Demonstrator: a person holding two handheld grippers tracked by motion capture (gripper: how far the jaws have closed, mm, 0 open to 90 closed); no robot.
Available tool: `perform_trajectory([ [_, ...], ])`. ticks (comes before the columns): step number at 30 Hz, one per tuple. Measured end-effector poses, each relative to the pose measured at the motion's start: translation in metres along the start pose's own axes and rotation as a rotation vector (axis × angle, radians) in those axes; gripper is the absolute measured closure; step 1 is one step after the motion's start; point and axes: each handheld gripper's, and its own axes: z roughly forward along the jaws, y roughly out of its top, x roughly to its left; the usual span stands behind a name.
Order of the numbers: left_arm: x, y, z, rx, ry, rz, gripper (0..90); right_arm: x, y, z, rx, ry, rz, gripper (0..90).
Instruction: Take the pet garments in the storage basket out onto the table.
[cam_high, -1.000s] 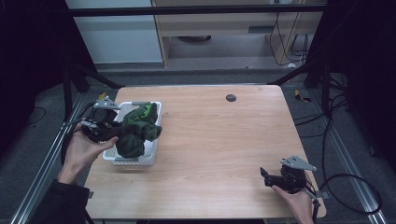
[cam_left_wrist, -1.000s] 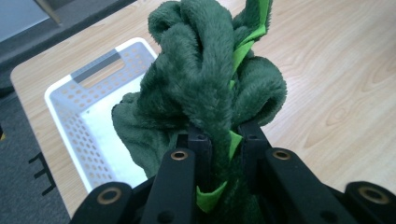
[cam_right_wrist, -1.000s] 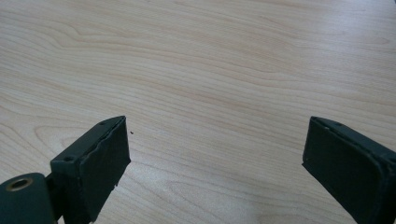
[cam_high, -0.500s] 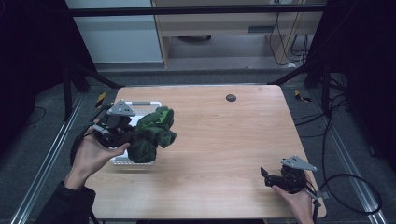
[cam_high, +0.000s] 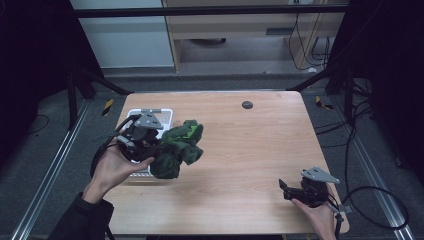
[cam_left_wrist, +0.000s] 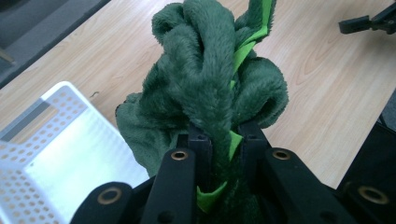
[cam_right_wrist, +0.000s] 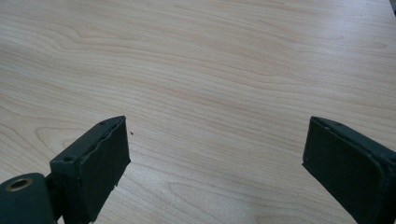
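A dark green plush cloth with bright green trim (cam_high: 179, 146) hangs bunched in the air, just right of the white perforated basket (cam_high: 162, 114) at the table's left. My left gripper (cam_high: 154, 149) is shut on it; in the left gripper view the jaws pinch a fold of the plush cloth (cam_left_wrist: 210, 88) with the basket (cam_left_wrist: 60, 149) below left. My right gripper (cam_high: 286, 189) rests low at the table's front right corner. Its jaws stand wide apart over bare wood, with nothing between its fingertips (cam_right_wrist: 100, 161).
A small dark round disc (cam_high: 247, 104) sits near the table's far edge. The wooden tabletop (cam_high: 250, 150) lies between the two hands. Black frame posts and cables stand around the table, and my right gripper (cam_left_wrist: 369, 22) shows far off in the left gripper view.
My left gripper has carried the green cloth up out of the basket and to the right, over the basket's right edge. The right gripper has kept still.
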Motion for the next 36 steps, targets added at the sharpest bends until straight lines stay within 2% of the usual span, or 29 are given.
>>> perform_trajectory([
  [12,-0.017,0.015,0.019,0.019,-0.042,0.063,79.9,0.0,0.0,0.0,-0.006,0.0,-0.003,7.2],
  [28,-0.034,0.033,0.05,0.049,-0.101,0.122,79.8,-0.001,0.001,-0.001,-0.011,0.0,-0.005,7.2],
  [36,-0.042,0.041,0.067,0.069,-0.116,0.153,79.8,-0.001,0.001,-0.001,-0.01,0.002,0.006,7.2],
])
